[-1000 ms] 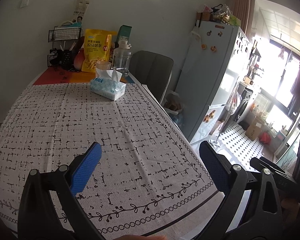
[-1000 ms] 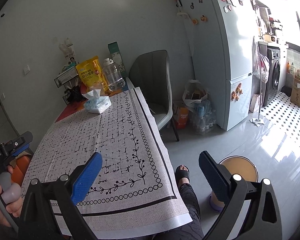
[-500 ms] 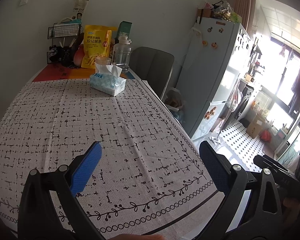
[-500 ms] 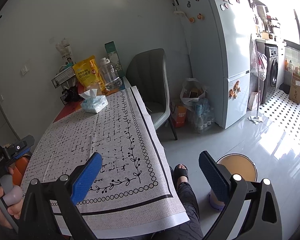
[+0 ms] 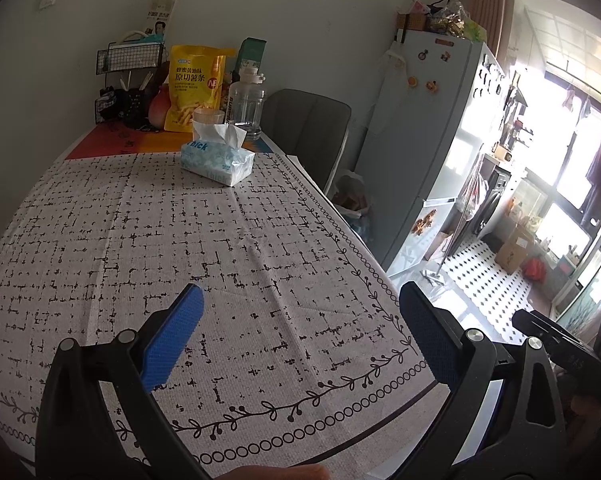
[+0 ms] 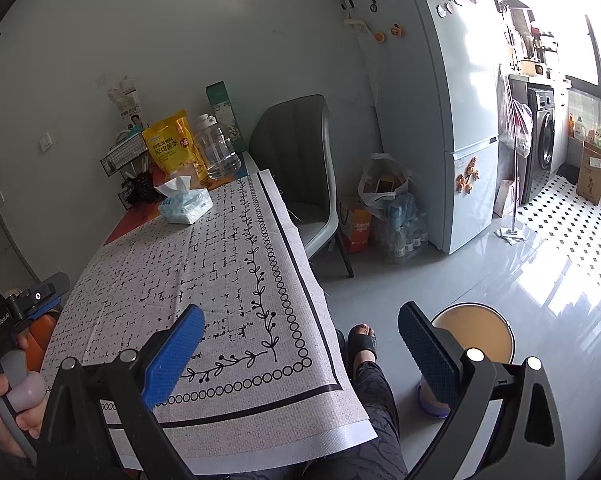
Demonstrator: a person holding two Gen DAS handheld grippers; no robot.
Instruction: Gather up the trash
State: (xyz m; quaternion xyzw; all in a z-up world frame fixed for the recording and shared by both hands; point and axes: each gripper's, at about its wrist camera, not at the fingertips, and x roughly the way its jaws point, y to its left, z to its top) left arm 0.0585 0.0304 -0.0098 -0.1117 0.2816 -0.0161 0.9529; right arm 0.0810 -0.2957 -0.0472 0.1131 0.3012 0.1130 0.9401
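My left gripper (image 5: 300, 340) is open and empty, held above the near end of a table with a black-and-white patterned cloth (image 5: 180, 240). My right gripper (image 6: 300, 344) is open and empty, over the table's near right corner (image 6: 240, 280) and the floor. No loose trash shows on the cloth. A round bin with a tan inside (image 6: 476, 340) stands on the floor behind the right finger. A blue tissue pack (image 5: 218, 160) lies at the far end; it also shows in the right wrist view (image 6: 184, 204).
A yellow snack bag (image 5: 194, 88), clear jug (image 5: 246, 104), wire rack (image 5: 130, 80) and green box stand at the far end. A grey chair (image 6: 300, 168), floor bags (image 6: 384, 196), water bottles and a fridge (image 6: 440, 100) are to the right. My sandalled foot (image 6: 360, 340) is beside the bin.
Both cameras have shifted slightly; the far objects look a little lower and nearer in the left view. Both grippers stay open and empty.
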